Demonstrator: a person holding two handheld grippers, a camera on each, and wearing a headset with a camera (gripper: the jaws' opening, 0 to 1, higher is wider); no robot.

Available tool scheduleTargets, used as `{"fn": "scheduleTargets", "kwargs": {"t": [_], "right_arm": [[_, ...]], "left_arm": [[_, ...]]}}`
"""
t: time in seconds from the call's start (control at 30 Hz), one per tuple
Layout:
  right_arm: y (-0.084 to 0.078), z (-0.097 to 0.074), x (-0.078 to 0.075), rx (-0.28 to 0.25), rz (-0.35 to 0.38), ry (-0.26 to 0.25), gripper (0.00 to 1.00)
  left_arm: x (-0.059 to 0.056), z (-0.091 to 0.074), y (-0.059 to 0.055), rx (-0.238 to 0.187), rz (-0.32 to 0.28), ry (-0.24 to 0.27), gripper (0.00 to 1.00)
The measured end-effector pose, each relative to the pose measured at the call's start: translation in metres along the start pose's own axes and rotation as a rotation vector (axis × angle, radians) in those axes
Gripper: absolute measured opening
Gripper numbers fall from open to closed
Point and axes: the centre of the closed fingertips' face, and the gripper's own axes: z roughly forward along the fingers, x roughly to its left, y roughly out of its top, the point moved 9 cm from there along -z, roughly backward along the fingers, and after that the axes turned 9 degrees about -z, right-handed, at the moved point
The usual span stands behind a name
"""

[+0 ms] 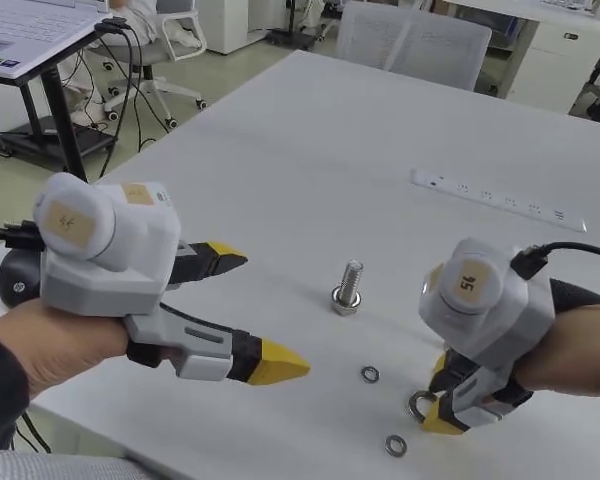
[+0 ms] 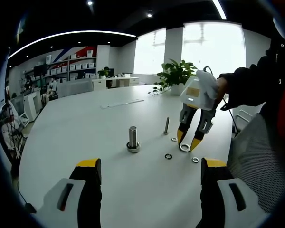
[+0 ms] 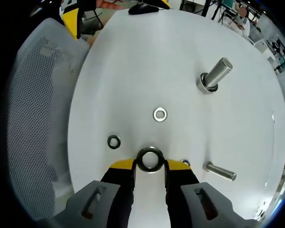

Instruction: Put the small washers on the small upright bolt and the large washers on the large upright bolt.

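Tool on the right (image 1: 432,398) points steeply down, pinching a large washer (image 3: 149,149); left tool (image 1: 272,314) hovers level, spread.

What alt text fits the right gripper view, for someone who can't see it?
The right tongs pinch a large washer on the white table. Beyond lie a silver washer and a dark washer, with the large bolt standing at upper right and the small bolt at right.

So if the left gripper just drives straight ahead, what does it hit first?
Probably the large upright bolt, standing ahead between the left gripper's open fingers; height unclear, it might pass above.
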Motion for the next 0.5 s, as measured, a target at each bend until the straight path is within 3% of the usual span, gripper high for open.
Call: {"fn": "scheduleTargets", "kwargs": {"t": [0.5], "right_arm": [[0.0034,-0.0006,-0.0014,0.013,0.002,0.0,0.25]], "left_arm": [[0.0003,0.0005,-0.0007,-0.001,-0.003,-0.005,0.86]]}}
